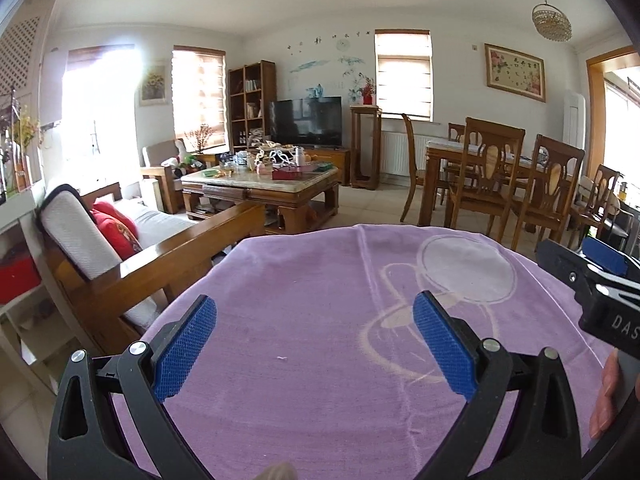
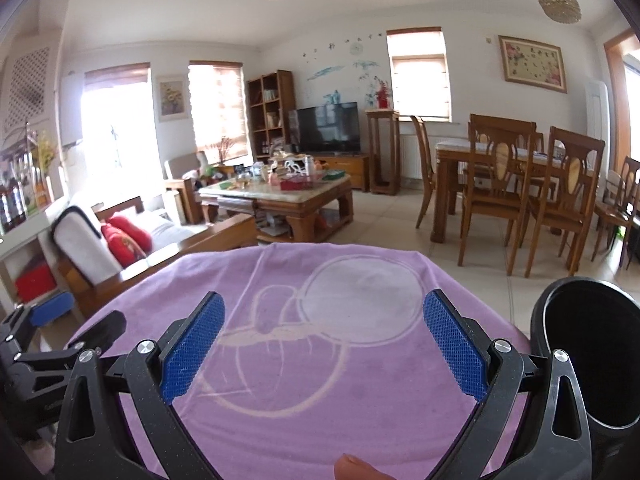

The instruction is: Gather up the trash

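A purple cloth with a pale ring pattern covers the surface under both grippers; it also shows in the right wrist view. My left gripper is open and empty above the cloth. My right gripper is open and empty above it too. A tiny white scrap lies on the cloth between the left fingers. A black bin stands just right of the right gripper. The right gripper's body shows at the right edge of the left wrist view. The left gripper's body shows at the left edge of the right wrist view.
A wooden sofa with red cushions stands left of the cloth. A cluttered coffee table is ahead. A dining table with wooden chairs stands at the right. A TV is against the far wall.
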`<state>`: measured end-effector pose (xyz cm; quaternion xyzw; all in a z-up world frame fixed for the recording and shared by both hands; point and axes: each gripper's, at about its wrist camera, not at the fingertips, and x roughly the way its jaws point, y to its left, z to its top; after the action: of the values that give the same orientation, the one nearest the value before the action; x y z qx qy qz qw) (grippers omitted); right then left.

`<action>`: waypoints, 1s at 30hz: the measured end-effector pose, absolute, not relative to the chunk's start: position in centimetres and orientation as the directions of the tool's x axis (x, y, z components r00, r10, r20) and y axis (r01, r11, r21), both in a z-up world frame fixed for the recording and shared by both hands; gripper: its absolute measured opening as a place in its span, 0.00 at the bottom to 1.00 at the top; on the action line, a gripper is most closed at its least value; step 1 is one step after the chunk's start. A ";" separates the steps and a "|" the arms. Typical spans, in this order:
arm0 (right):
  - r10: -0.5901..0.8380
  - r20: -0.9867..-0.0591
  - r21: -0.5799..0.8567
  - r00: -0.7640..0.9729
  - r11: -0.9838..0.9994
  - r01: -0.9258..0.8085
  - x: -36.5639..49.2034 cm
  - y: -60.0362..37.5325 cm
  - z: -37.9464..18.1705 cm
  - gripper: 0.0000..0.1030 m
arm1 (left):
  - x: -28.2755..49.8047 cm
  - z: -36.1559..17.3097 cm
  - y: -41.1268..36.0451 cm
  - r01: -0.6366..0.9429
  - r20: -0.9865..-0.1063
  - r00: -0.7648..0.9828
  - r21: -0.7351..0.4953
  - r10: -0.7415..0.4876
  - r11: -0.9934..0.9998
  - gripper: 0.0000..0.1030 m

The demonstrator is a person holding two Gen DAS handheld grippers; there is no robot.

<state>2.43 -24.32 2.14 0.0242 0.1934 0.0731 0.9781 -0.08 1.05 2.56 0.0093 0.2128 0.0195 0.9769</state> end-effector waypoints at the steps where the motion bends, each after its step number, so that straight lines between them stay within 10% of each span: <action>1: 0.151 -0.364 0.066 0.919 0.988 -0.136 2.4 -23.8 2.0 0.95 | 0.0 2.6 1.3 -0.039 -0.417 0.908 0.016 0.042 0.999 0.95; 30: 0.200 -0.371 0.128 0.907 0.978 -0.164 1.7 -25.3 0.5 0.95 | 0.6 2.5 0.4 -0.128 -0.435 0.884 0.123 0.169 0.984 0.95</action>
<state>1.68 -25.27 0.45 0.0470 0.1945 0.0933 0.9753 0.57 0.45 2.51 0.0453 0.2280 0.0764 0.9696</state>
